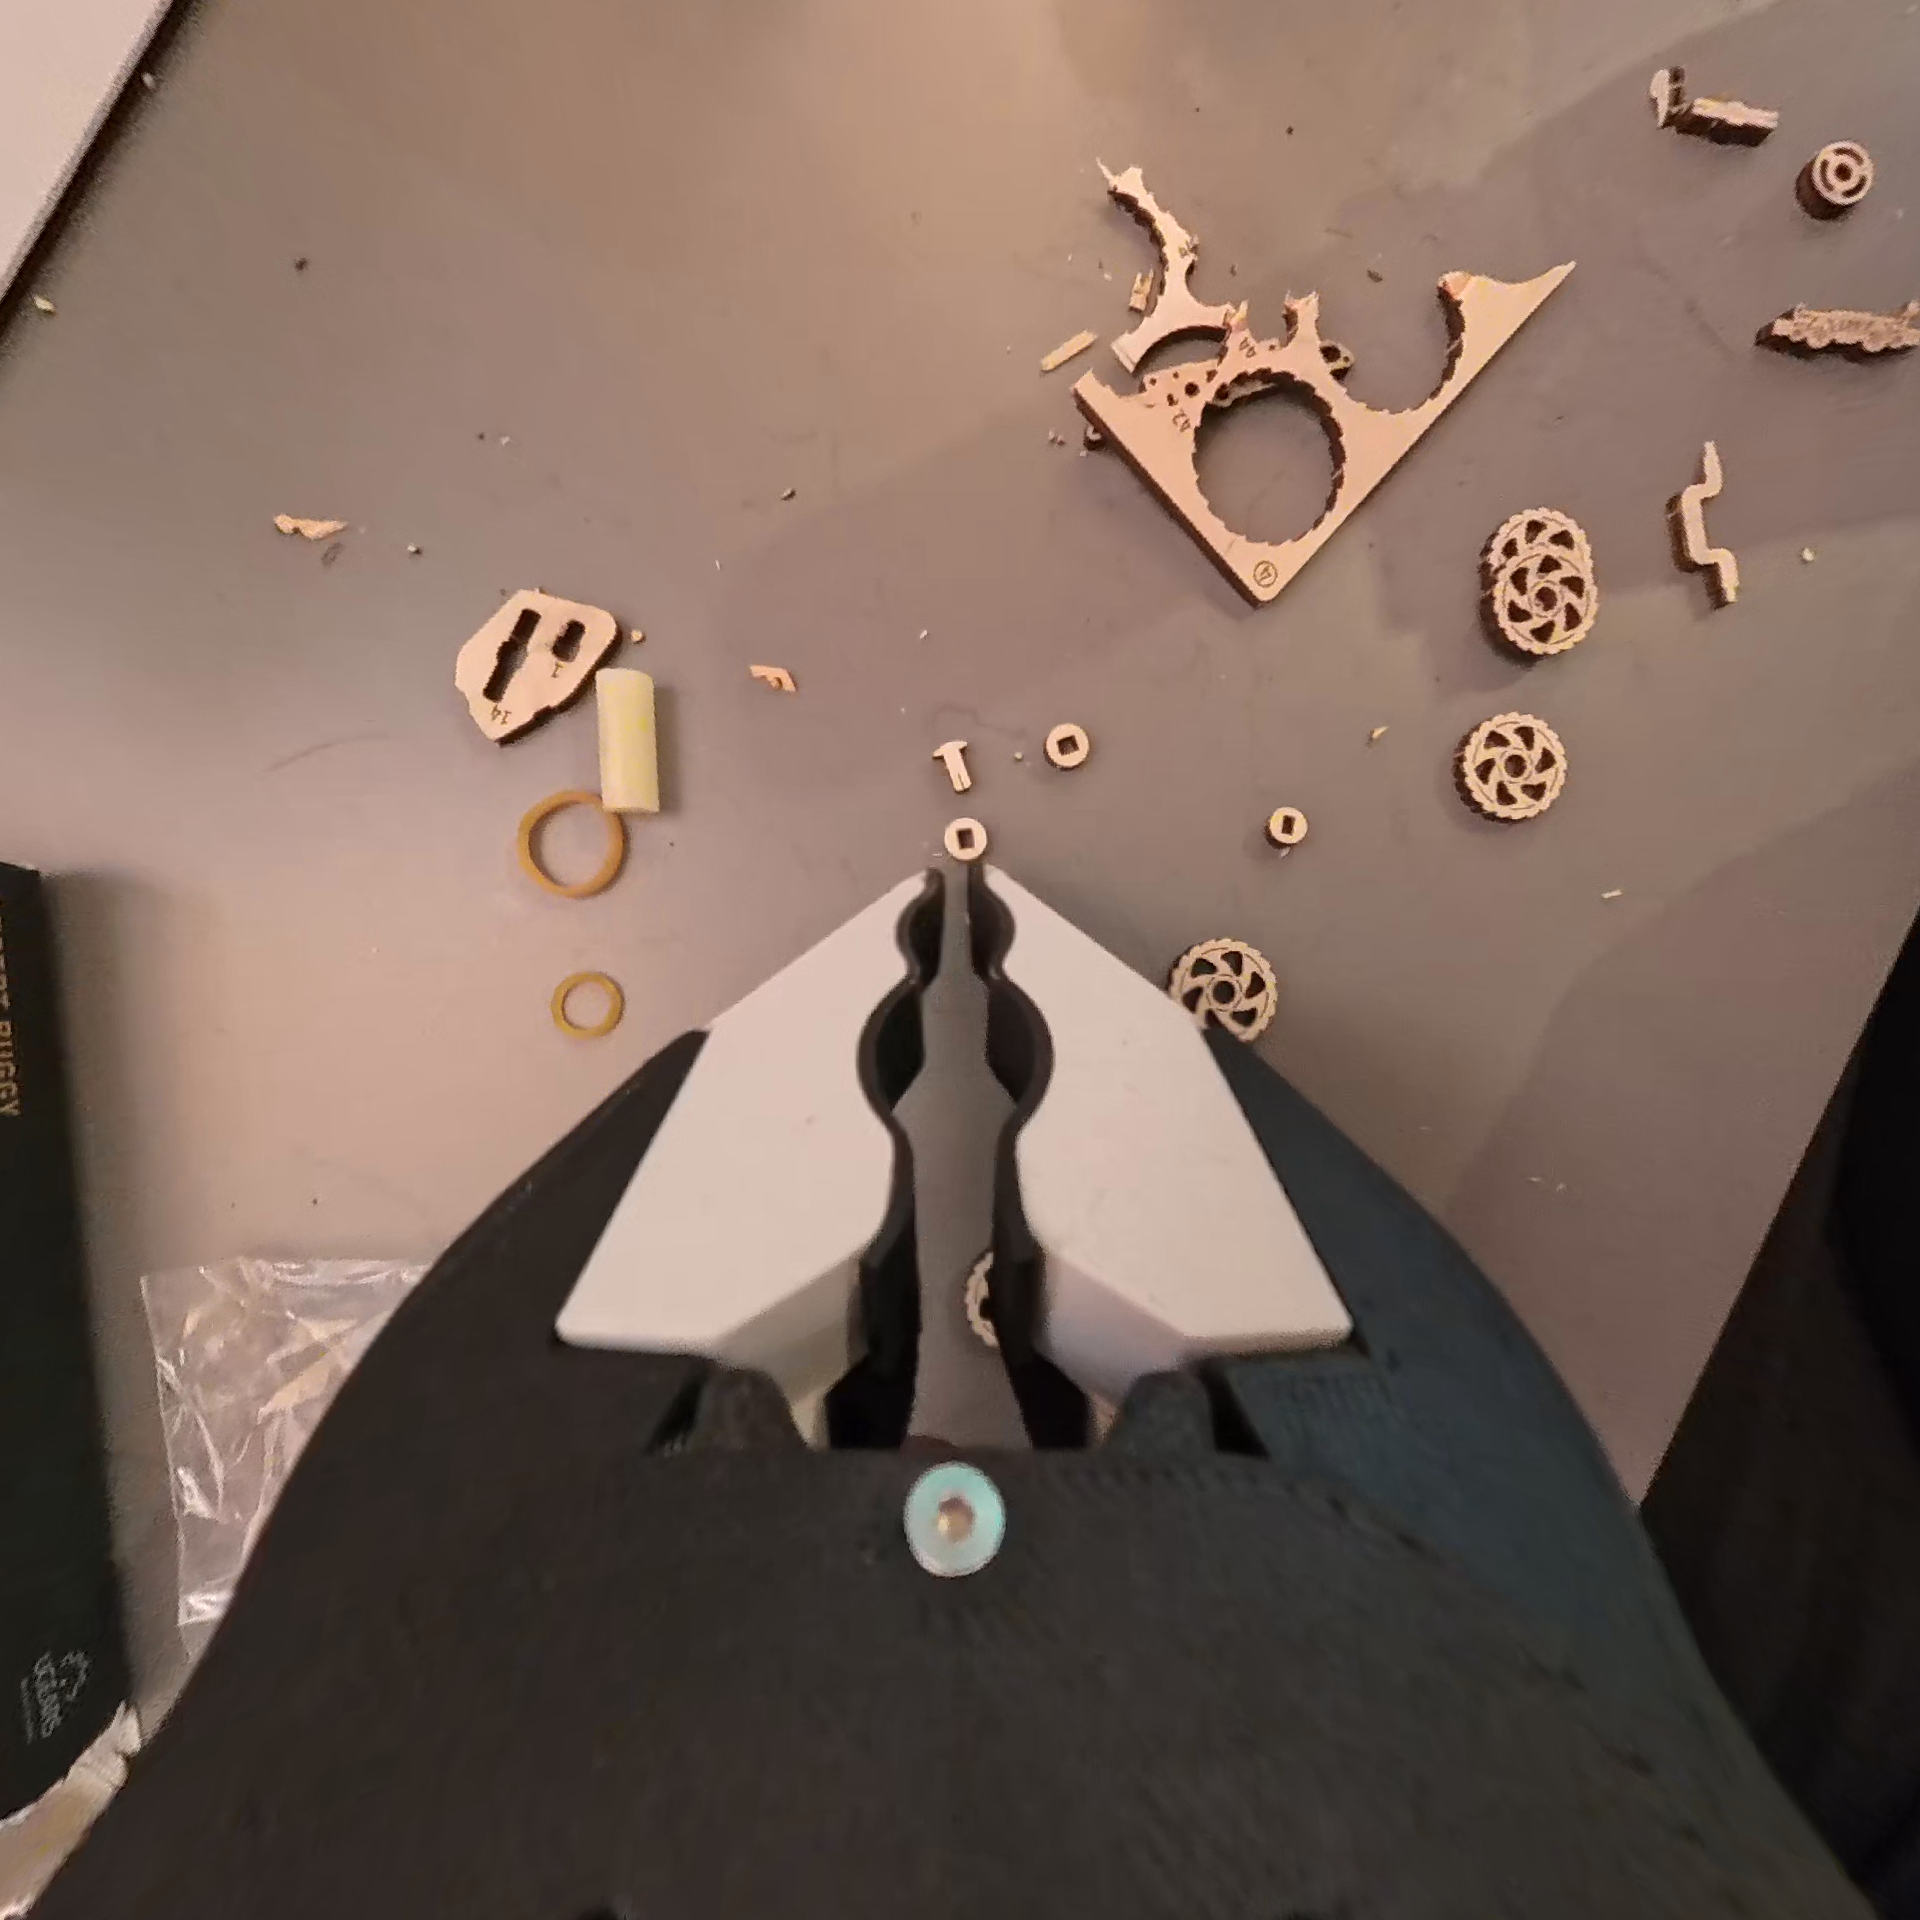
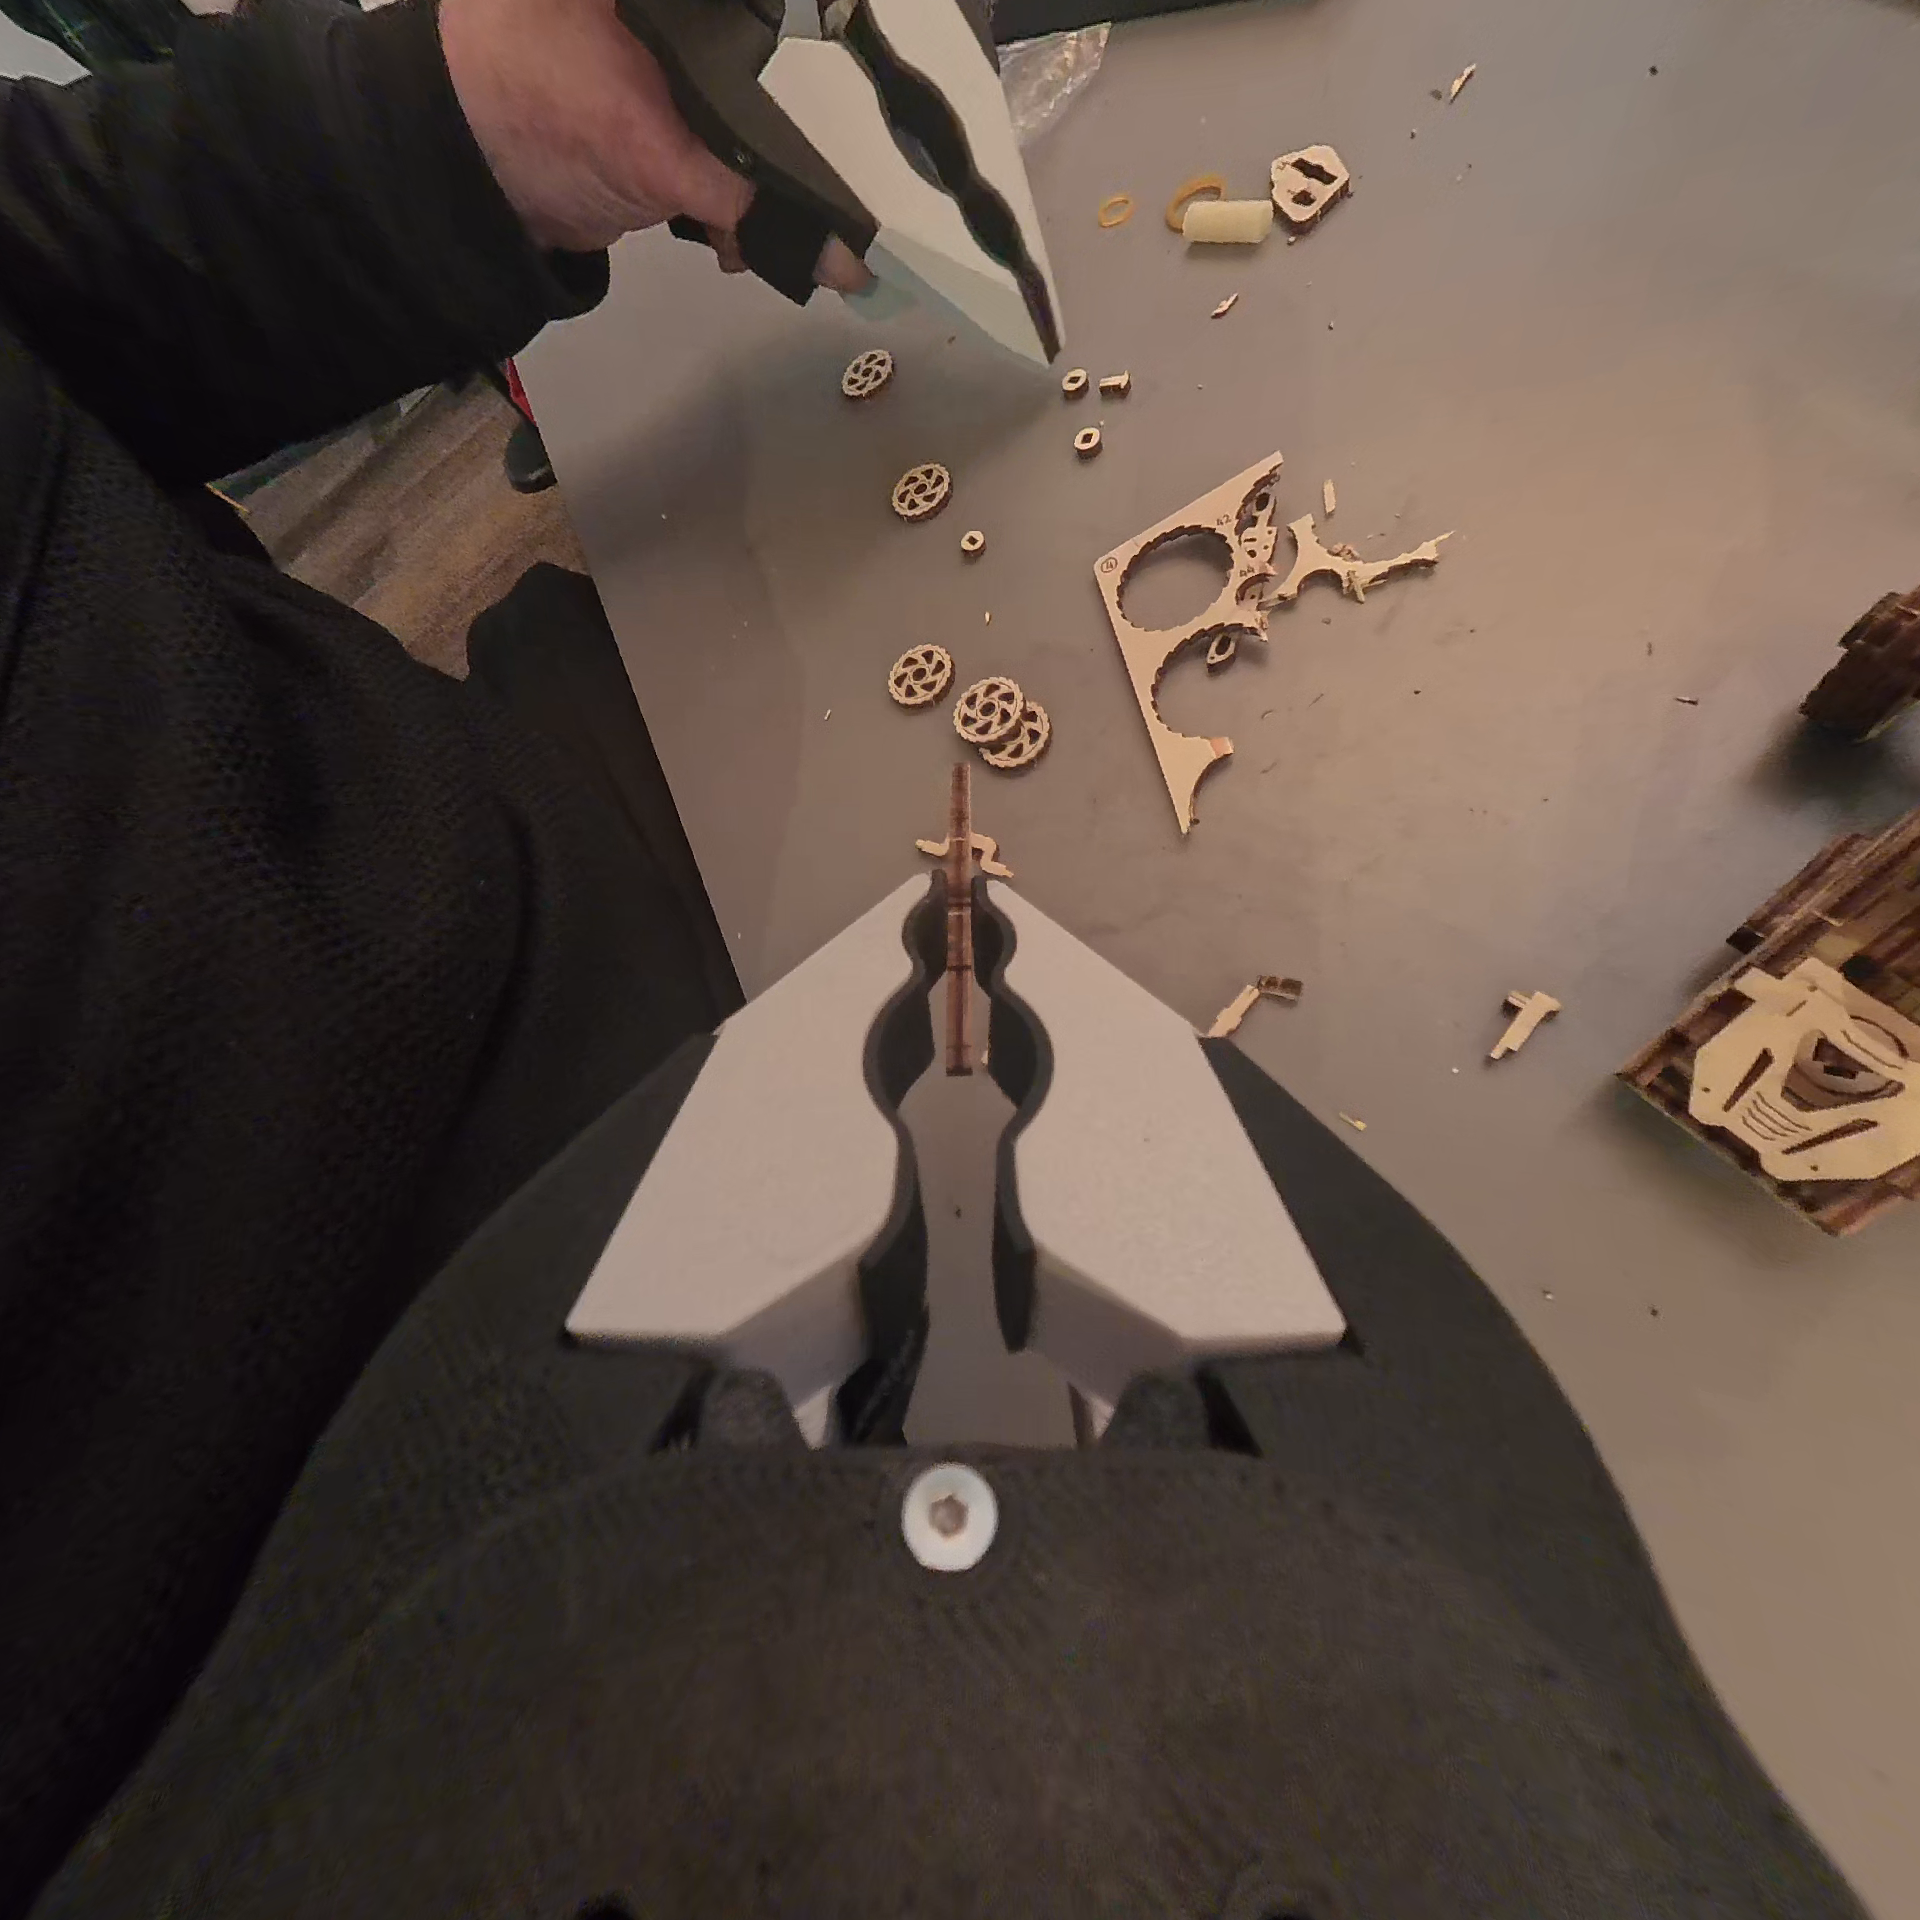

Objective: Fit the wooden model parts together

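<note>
My left gripper (image 1: 956, 881) is shut and empty, its tips just short of a small wooden washer (image 1: 964, 837) on the grey table. A T-shaped peg (image 1: 954, 767) and two more washers (image 1: 1068, 746) (image 1: 1286, 827) lie beyond it. In the right wrist view the left gripper (image 2: 1044, 348) hangs over the same washer (image 2: 1075, 381). My right gripper (image 2: 958, 883) is shut on a thin wooden strip (image 2: 958, 810), held edge-up, with a small cross piece near its tip. Several wooden gear wheels (image 1: 1509, 769) (image 2: 921, 675) lie scattered.
A punched-out offcut sheet (image 1: 1299, 436) lies at the back right. A partly built wooden model (image 2: 1808, 1081) stands at the right. Rubber bands (image 1: 571, 842), a foam cylinder (image 1: 629, 750), a black box (image 1: 42, 1247) and a plastic bag (image 1: 260, 1371) lie at the left. A hand (image 2: 582, 135) holds the left gripper. About 20 cm separates my left fingertips from my right. The left tips stand about 6 cm off the foam cylinder (image 1: 629, 750). Look for it in the right wrist view (image 2: 1218, 215) too.
</note>
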The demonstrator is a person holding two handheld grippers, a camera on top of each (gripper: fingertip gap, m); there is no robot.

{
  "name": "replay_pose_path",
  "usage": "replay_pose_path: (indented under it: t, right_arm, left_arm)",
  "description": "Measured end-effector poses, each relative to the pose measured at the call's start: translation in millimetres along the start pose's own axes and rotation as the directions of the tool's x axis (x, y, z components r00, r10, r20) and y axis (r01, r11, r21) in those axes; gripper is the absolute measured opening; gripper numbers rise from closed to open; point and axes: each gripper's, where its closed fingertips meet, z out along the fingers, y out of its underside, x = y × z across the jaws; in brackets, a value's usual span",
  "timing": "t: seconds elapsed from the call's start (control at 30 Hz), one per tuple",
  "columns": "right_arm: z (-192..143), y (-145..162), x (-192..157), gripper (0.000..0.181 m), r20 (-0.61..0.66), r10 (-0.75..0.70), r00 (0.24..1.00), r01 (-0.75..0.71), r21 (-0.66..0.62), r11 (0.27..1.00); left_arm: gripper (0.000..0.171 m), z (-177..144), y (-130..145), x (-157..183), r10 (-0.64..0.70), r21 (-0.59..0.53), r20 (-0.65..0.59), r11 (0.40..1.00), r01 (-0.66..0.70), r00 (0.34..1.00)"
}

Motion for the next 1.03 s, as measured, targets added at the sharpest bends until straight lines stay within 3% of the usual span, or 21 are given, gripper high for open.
replay_pose_path:
  t: [0.13, 0.23, 0.47, 0.77, 1.03]
  right_arm:
    - [2.3, -3.2, -2.2, 0.001, 0.004, -0.010, 1.000, 0.010, 0.002, 1.000]
    - [2.8, -1.9, -2.4, 0.001, 0.003, -0.009, 1.000, 0.009, -0.002, 1.000]
    - [0.5, -2.6, 0.3, 0.001, -0.003, -0.007, 1.000, 0.007, 0.006, 1.000]
    - [-4.0, -4.5, 1.6, 0.001, 0.015, 0.003, 1.000, -0.003, 0.032, 0.999]
    - [-10.4, -7.5, 2.0, 0.001, 0.029, 0.012, 1.000, -0.014, 0.066, 0.998]
  left_arm:
    - [0.015, 0.3, -4.5, 2.1, 0.015, 0.010, 0.014, 1.000, -0.015, 1.000]
    - [0.015, 3.7, -5.5, 5.3, 0.024, 0.007, 0.017, 1.000, -0.024, 1.000]
    - [0.000, 8.9, -6.1, 5.6, 0.050, 0.016, 0.057, 0.999, -0.051, 0.997]
    - [0.000, 8.5, -1.9, 10.3, -0.028, 0.050, 0.034, 0.998, 0.026, 0.999]
    - [0.017, 9.4, -5.0, 11.6, -0.066, 0.051, 0.019, 0.997, 0.065, 0.998]
